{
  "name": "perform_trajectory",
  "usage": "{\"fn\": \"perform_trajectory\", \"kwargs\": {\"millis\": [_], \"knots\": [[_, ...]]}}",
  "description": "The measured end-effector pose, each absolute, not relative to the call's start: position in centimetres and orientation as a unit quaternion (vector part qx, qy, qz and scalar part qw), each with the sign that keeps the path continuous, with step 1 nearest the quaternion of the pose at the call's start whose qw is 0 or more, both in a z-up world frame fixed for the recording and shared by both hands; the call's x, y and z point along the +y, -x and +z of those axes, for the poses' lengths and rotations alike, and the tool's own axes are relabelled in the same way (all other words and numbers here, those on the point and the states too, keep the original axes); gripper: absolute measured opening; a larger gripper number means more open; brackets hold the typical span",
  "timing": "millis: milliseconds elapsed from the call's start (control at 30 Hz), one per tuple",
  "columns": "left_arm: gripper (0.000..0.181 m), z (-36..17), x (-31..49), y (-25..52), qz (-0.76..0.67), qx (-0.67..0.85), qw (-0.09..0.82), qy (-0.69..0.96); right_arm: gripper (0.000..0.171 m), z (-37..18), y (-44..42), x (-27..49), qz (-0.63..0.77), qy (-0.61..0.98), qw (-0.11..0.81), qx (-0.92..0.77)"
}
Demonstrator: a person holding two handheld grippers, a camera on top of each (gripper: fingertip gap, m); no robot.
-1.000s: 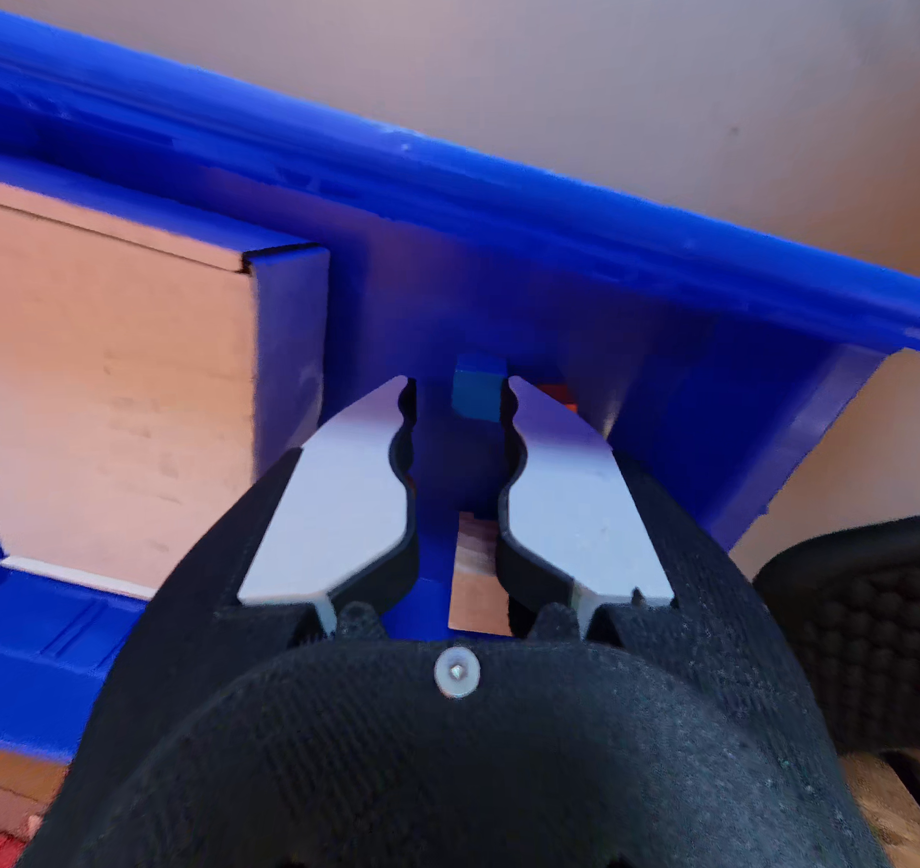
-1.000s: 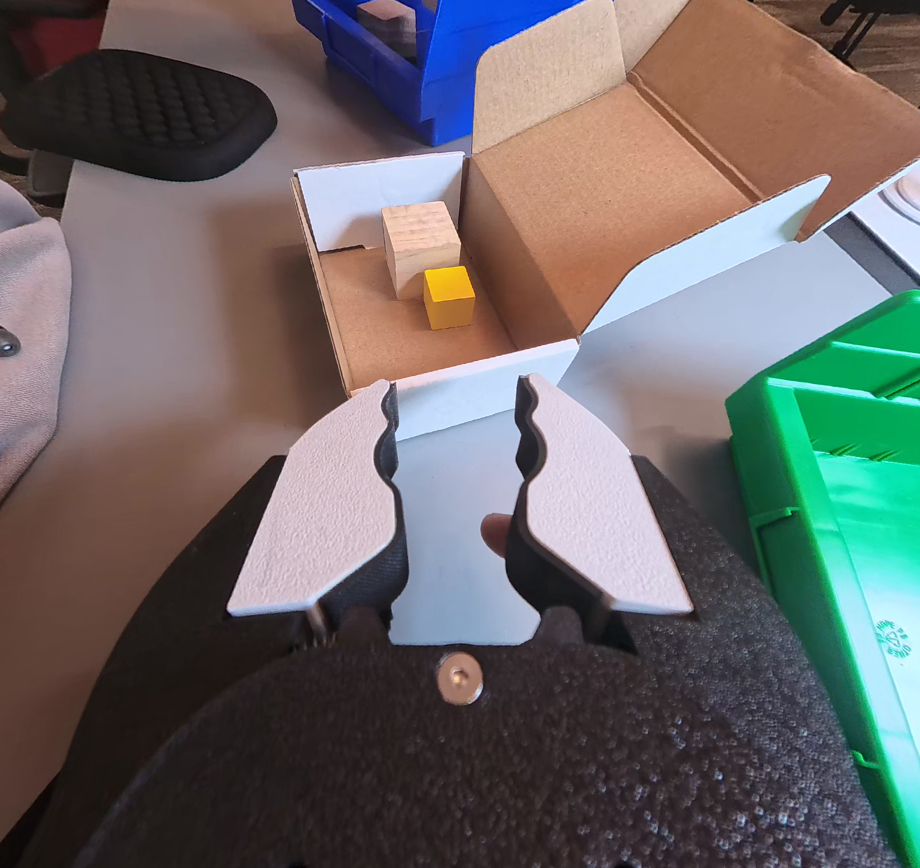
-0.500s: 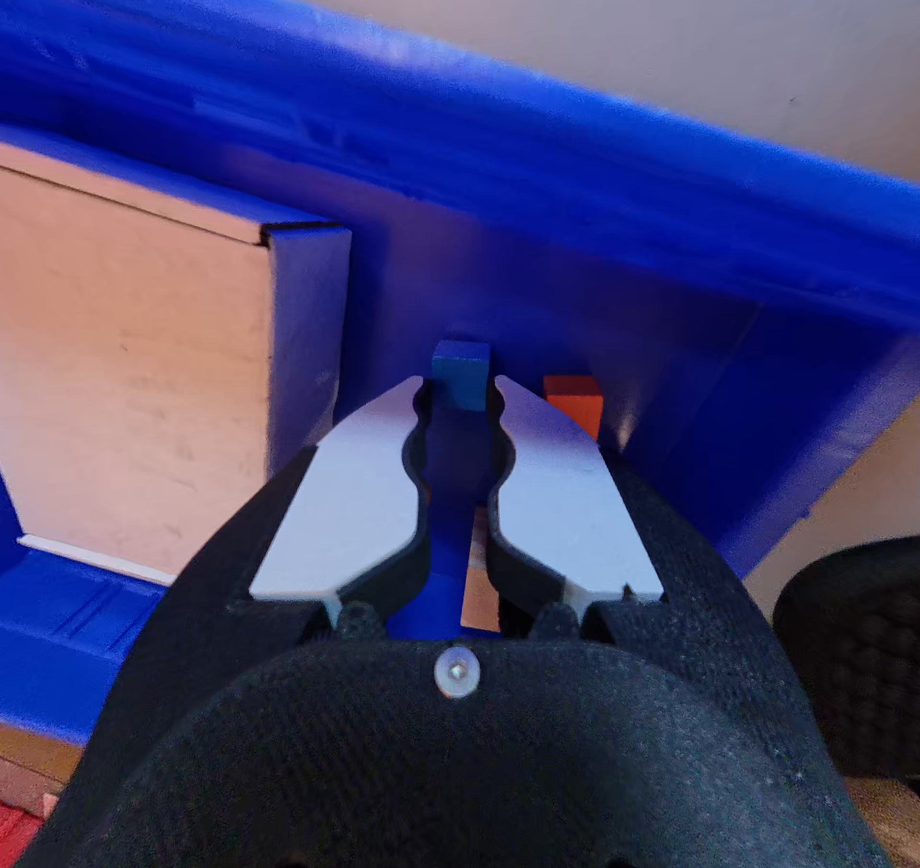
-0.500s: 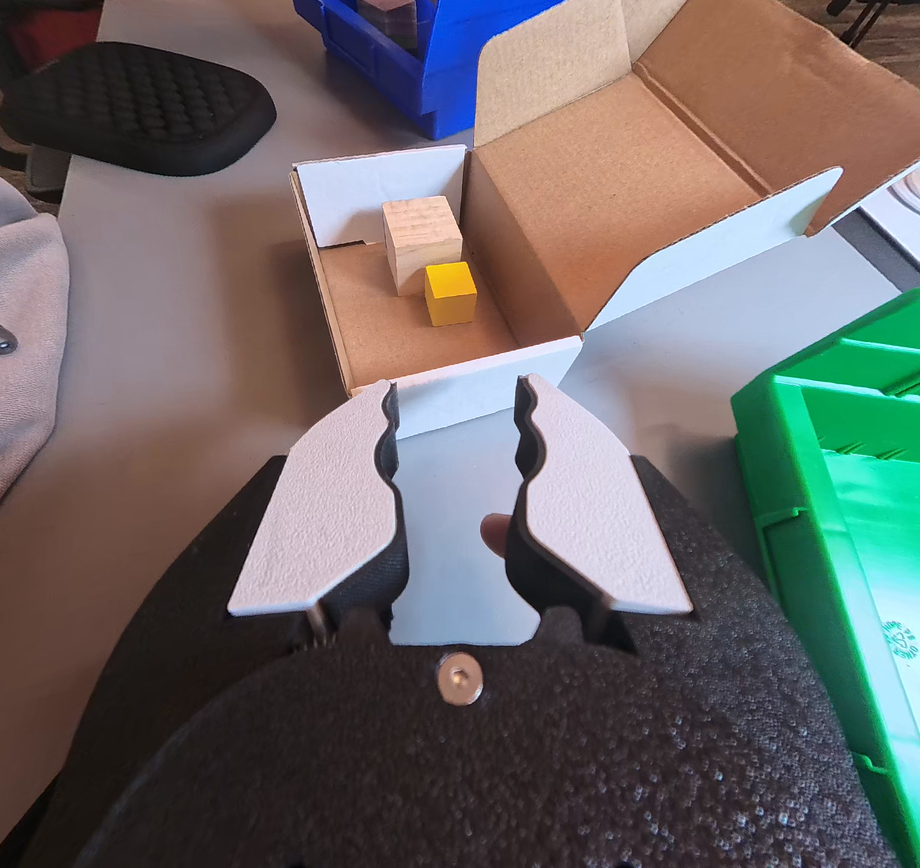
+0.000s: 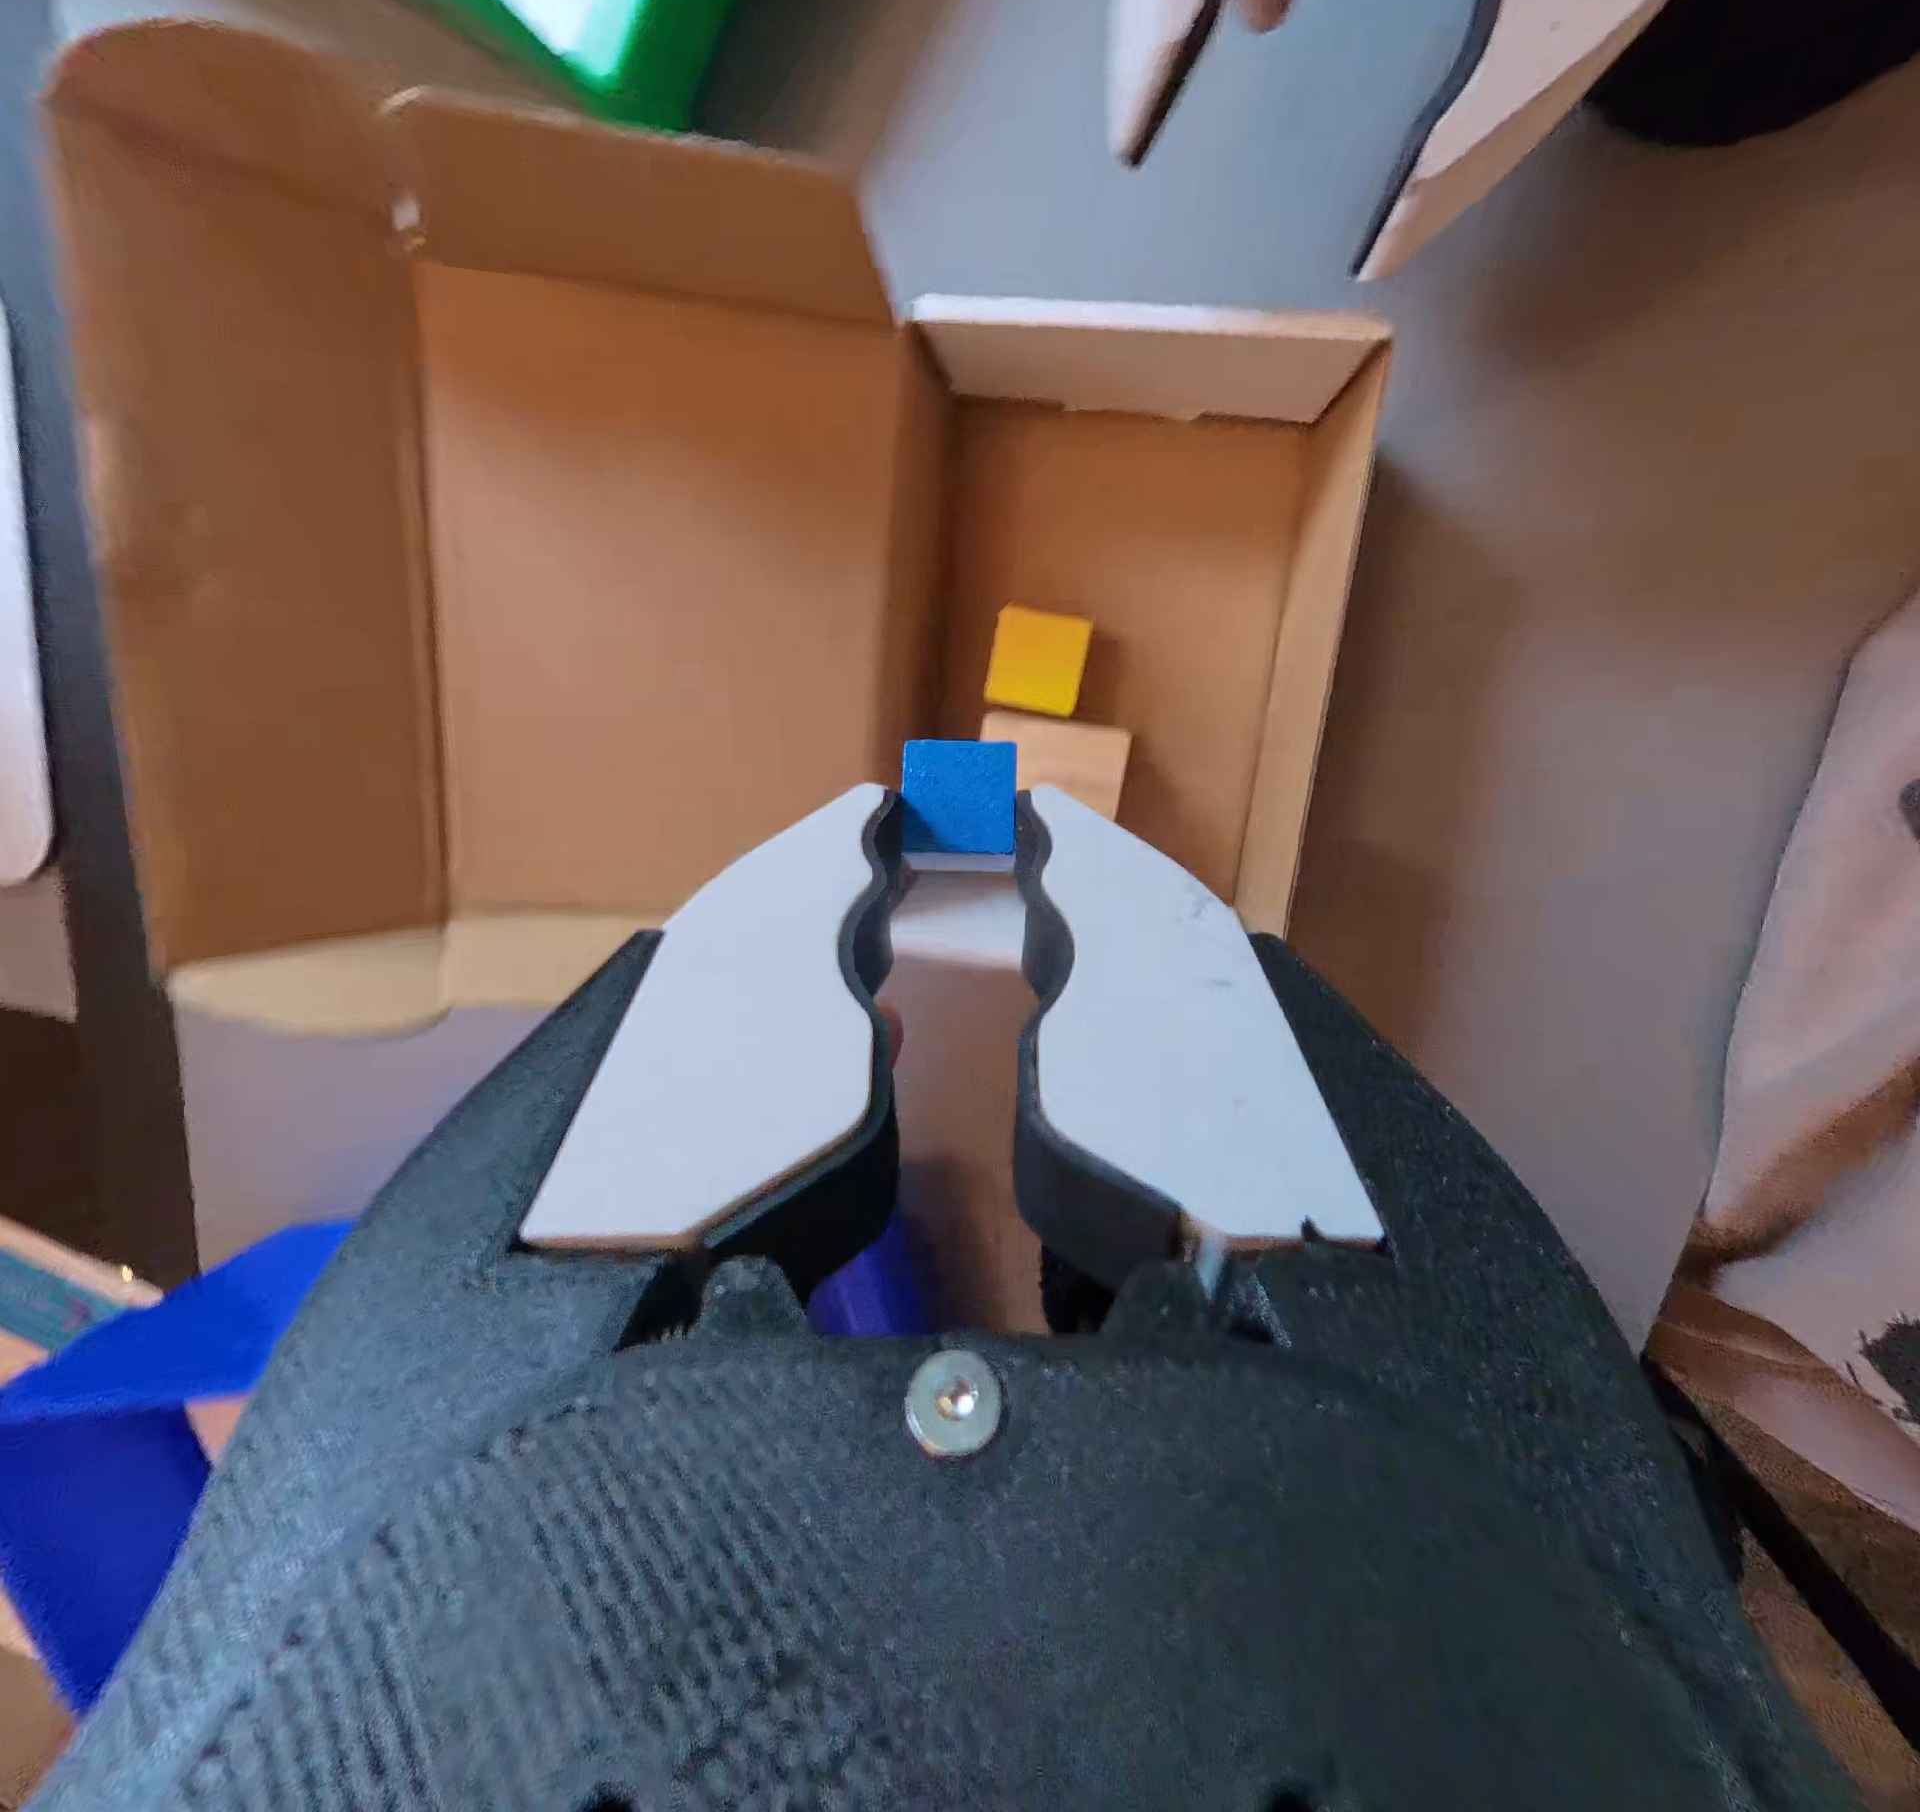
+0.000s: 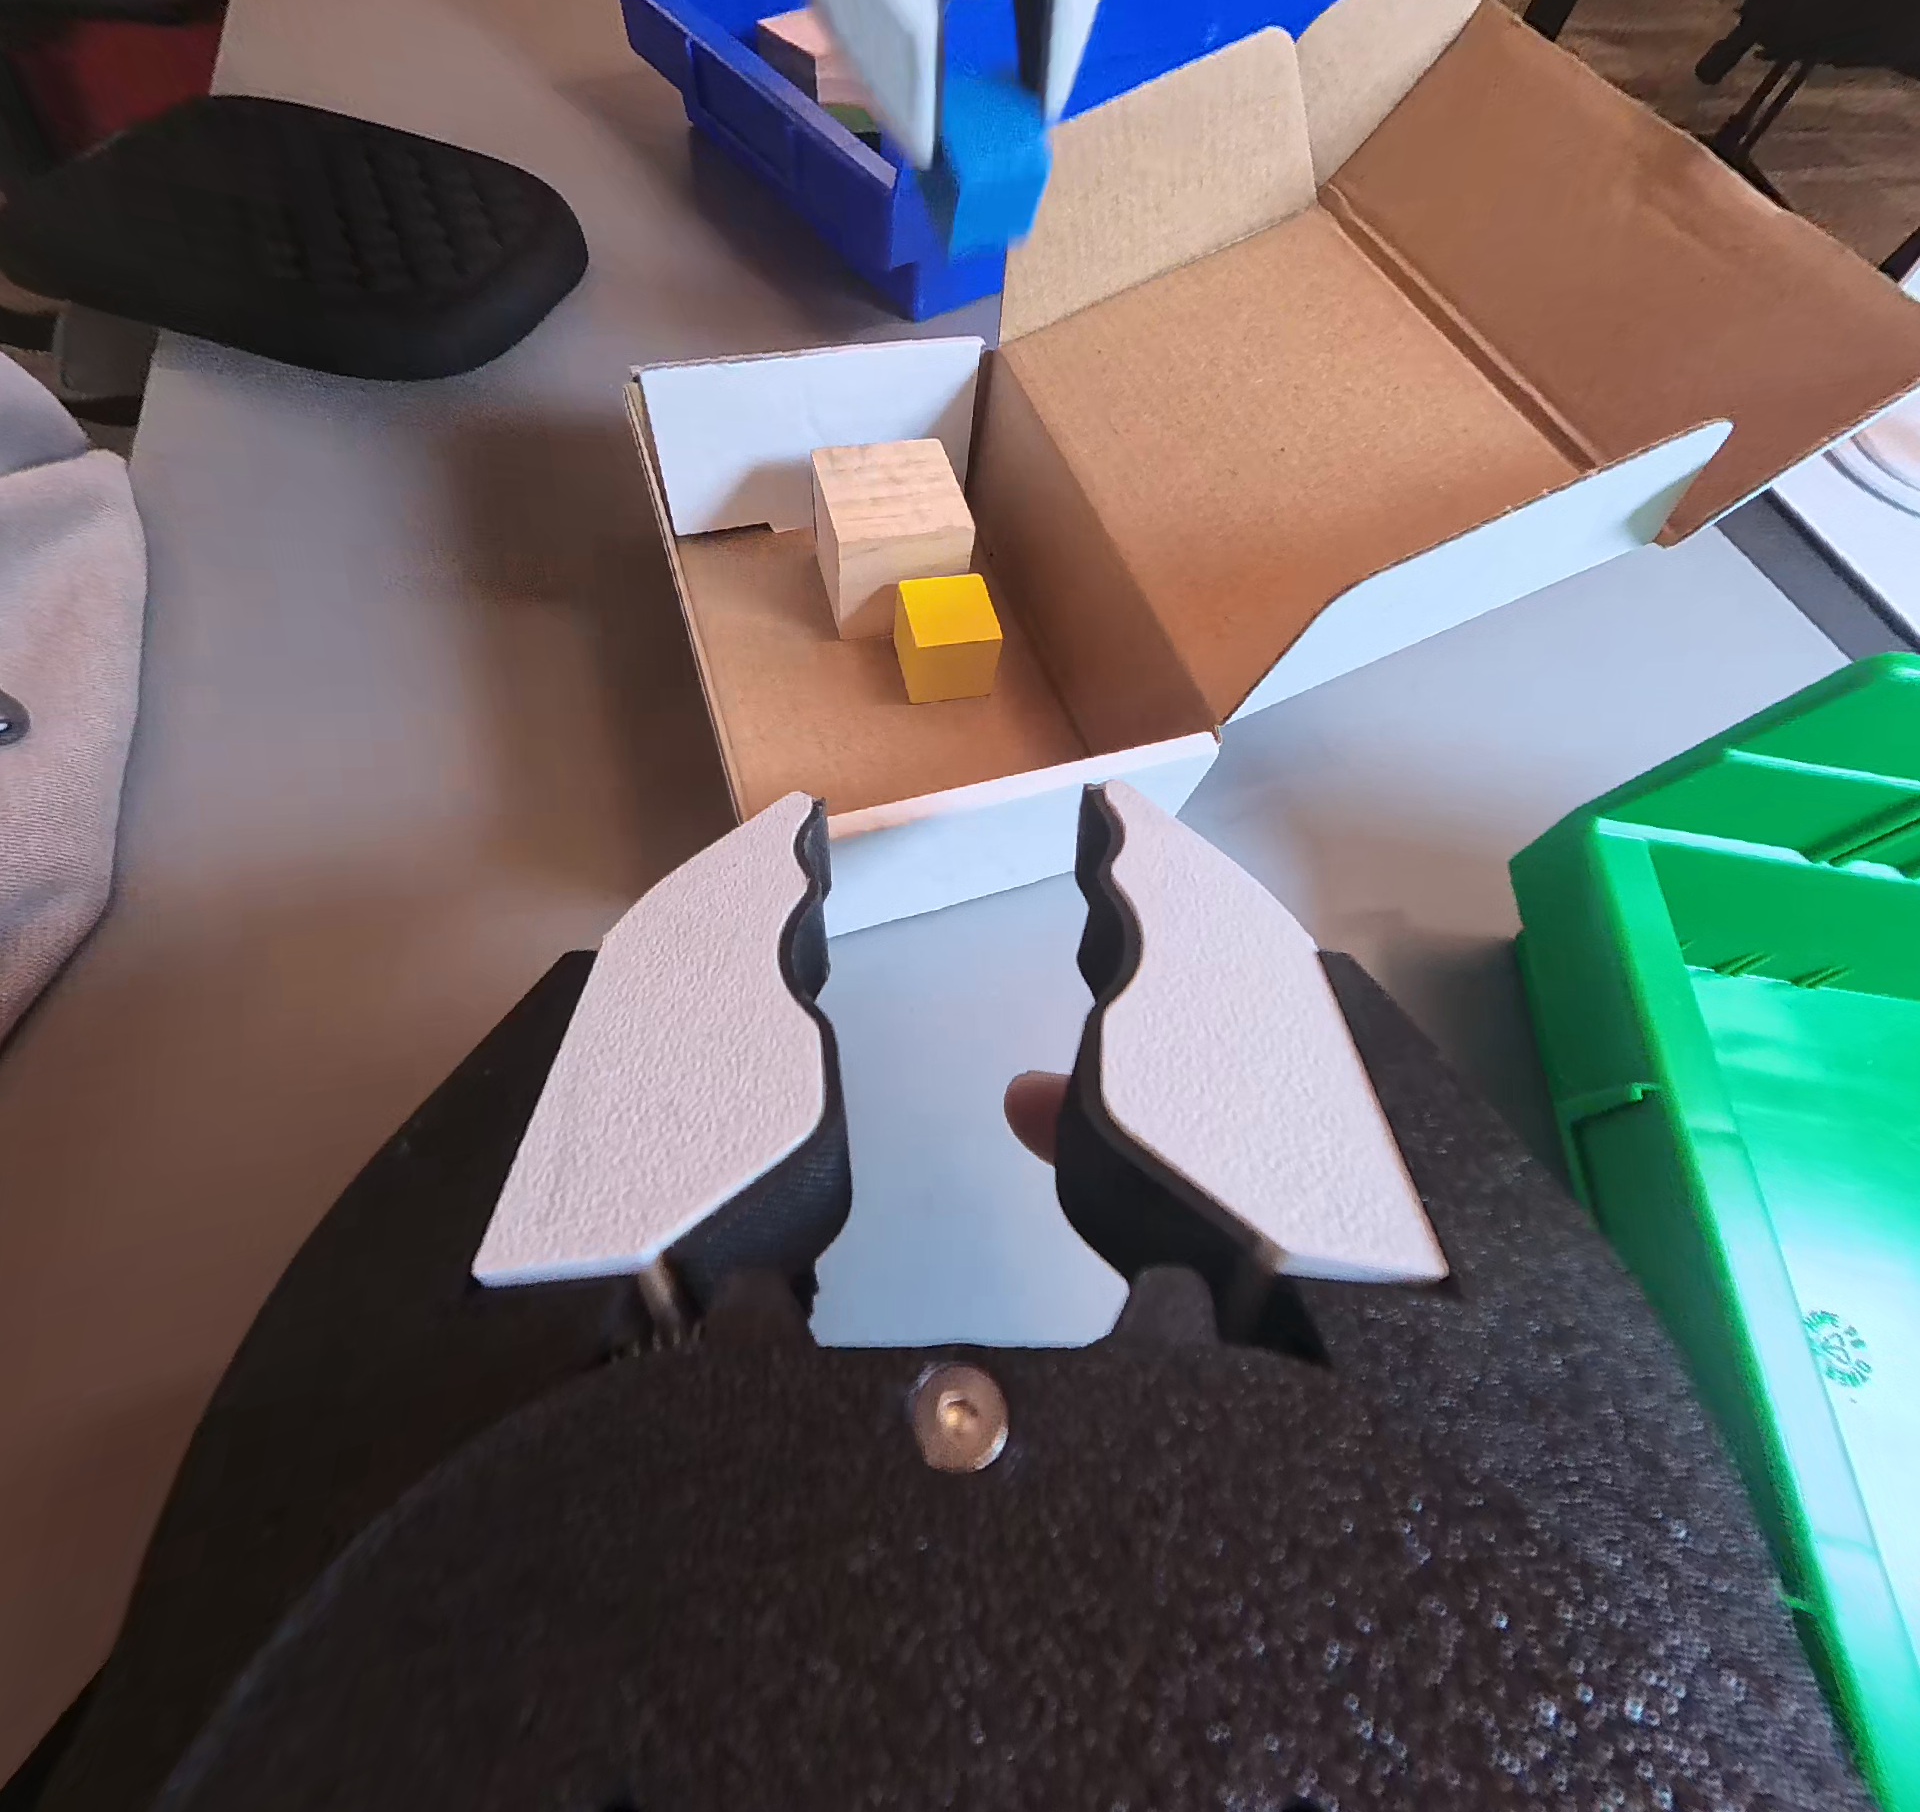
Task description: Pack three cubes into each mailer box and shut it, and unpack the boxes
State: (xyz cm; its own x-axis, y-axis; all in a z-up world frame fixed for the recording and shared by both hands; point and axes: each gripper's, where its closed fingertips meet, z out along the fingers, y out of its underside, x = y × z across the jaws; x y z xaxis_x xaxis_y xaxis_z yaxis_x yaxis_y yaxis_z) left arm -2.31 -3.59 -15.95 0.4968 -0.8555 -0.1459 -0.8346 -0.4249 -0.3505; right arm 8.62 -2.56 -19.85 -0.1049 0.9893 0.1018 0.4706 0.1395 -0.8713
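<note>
We've got the blue cube (image 5: 957, 798) pinched at the left gripper (image 5: 957, 817) tips above the open mailer box (image 6: 727, 661), right gripper (image 6: 951, 853) wide & empty; shallow grip could slip, dropping it outside.

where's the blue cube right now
The blue cube is pinched at the left gripper tips, held in the air above the open mailer box, near the wooden cube and yellow cube.

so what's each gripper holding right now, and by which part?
Left gripper pinches the small blue cube by two opposite side faces, at its fingertips, above the open mailer box. Right gripper is open and holds nothing.
</note>
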Motion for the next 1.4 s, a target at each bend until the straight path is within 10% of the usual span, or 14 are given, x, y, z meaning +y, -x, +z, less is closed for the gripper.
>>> {"fn": "perform_trajectory", "kwargs": {"millis": [33,800,1133,1400], "knots": [[0.020,-17.0,-3.5,1.1,-0.027,0.514,0.179,0.838,0.046,-19.8,-8.7,-2.6,0.346,0.556,0.372,-0.658],[0.030,-25.4,-2.2,-3.2,-0.004,0.593,0.115,0.797,0.047,-19.6,-9.3,-2.4,0.330,0.554,0.375,-0.666],[0.033,-10.7,-1.2,4.5,-0.108,0.316,0.466,0.820,0.044,-18.0,-9.1,0.5,0.344,0.607,0.417,-0.583],[0.035,-14.3,-1.8,10.8,-0.199,0.081,0.529,0.821,0.043,-16.5,-5.8,5.3,0.396,0.706,0.407,-0.424]]}}
